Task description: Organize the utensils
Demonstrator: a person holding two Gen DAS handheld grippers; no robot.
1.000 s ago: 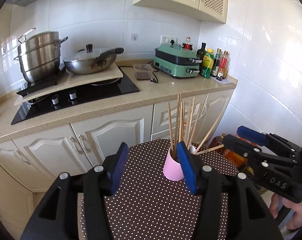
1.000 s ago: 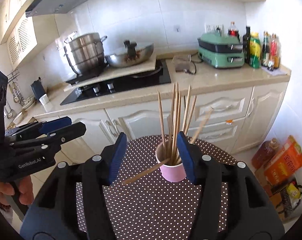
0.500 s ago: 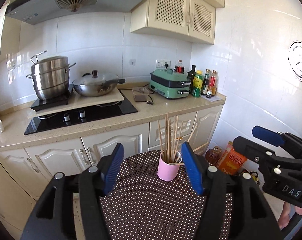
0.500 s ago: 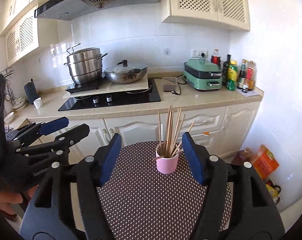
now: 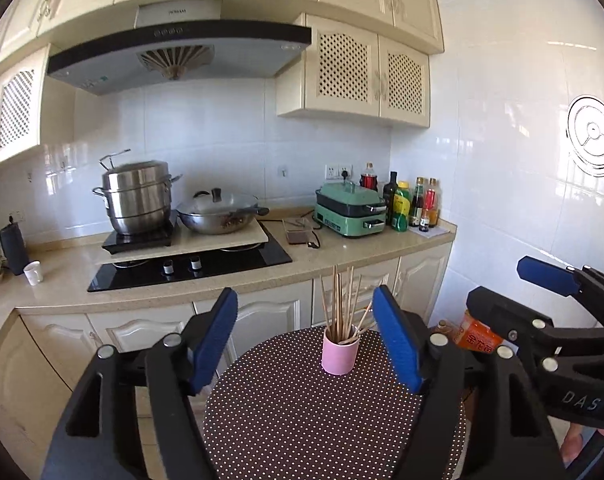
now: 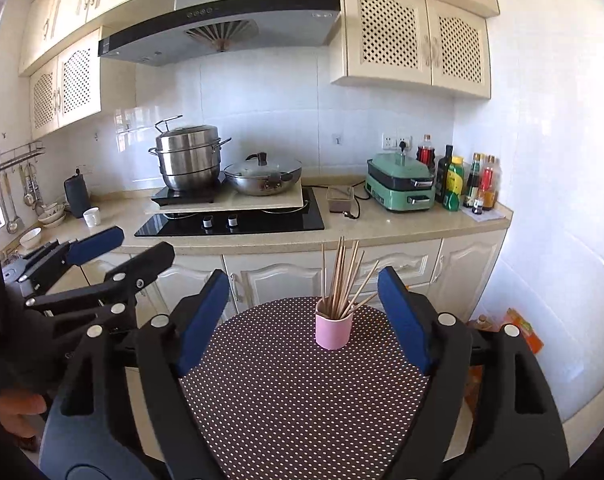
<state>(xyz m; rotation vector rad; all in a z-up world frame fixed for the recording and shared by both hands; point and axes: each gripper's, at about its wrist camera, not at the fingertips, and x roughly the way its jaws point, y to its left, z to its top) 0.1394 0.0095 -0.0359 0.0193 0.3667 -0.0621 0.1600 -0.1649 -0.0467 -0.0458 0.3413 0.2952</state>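
Note:
A pink cup (image 5: 340, 354) (image 6: 334, 331) stands upright near the far edge of a round brown table with white dots (image 5: 302, 420) (image 6: 293, 400). Several wooden chopsticks (image 5: 342, 304) (image 6: 342, 276) stick out of it, fanned apart. My left gripper (image 5: 306, 336) hangs well back from the cup, its jaws opening, with nothing between the blue pads. My right gripper (image 6: 302, 316) is likewise back from the cup, its jaws opening and empty. Each gripper also shows in the other view: the right gripper (image 5: 514, 292) at the right edge, the left gripper (image 6: 129, 246) at the left edge.
Behind the table runs a kitchen counter (image 5: 342, 256) with a black hob (image 5: 189, 264), a steel steamer pot (image 5: 135, 202), a lidded wok (image 5: 219, 216), a green appliance (image 5: 348, 212) and bottles (image 5: 414, 204). Packages (image 5: 476, 336) sit on the floor at the right.
Both grippers have pulled back and risen from the cup, so it looks smaller and farther away. Their jaws have spread wider. The cup and chopsticks stay in place.

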